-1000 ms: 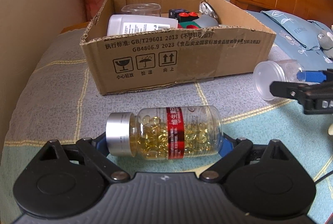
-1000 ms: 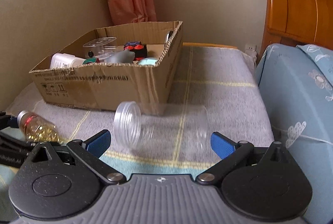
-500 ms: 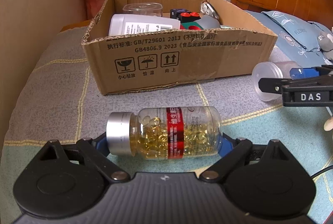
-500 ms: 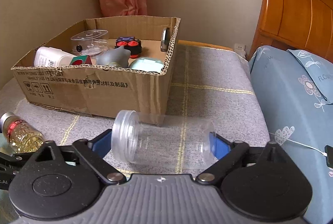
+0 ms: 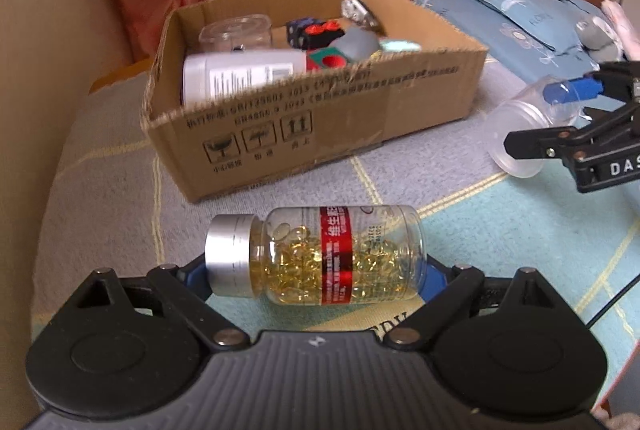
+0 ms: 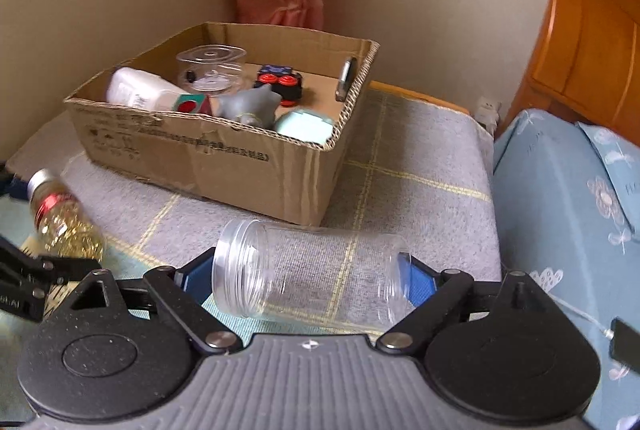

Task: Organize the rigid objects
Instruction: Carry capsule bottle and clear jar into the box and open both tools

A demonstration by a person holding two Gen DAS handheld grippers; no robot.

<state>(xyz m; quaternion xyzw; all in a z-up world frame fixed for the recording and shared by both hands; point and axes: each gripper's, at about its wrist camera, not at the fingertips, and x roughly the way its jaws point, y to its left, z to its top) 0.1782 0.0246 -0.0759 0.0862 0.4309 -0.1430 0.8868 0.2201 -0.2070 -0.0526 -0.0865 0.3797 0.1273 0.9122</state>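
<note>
- A bed covered by a grey and pale-green checked blanket (image 5: 104,166) fills both views, with a wooden headboard (image 6: 592,42) and a blue pillow (image 6: 568,198) at the right.
- An open cardboard box (image 5: 320,126) sits on the blanket near the wall. It already holds a white bottle (image 5: 240,74), a clear round tub (image 6: 212,66), a grey star-shaped toy (image 6: 250,106) and a black block with red buttons (image 6: 280,84).
- Only the right wrist view shows a mint-green case (image 6: 304,128) in the box's near corner and a wall socket (image 6: 488,108) beside the headboard.
- Only the left wrist view shows printed symbols on the box front.
- The right gripper (image 6: 308,280) pinches an empty clear jar (image 6: 308,270) end to end, open mouth at the left pad. Its jaws have just closed in on the jar, which lies tilted sideways in front of the box.
- The left gripper (image 5: 316,272) stands wide and clamps a capsule bottle (image 5: 316,258) lengthwise, silver cap left, just in front of the box and a little above the blanket.
</note>
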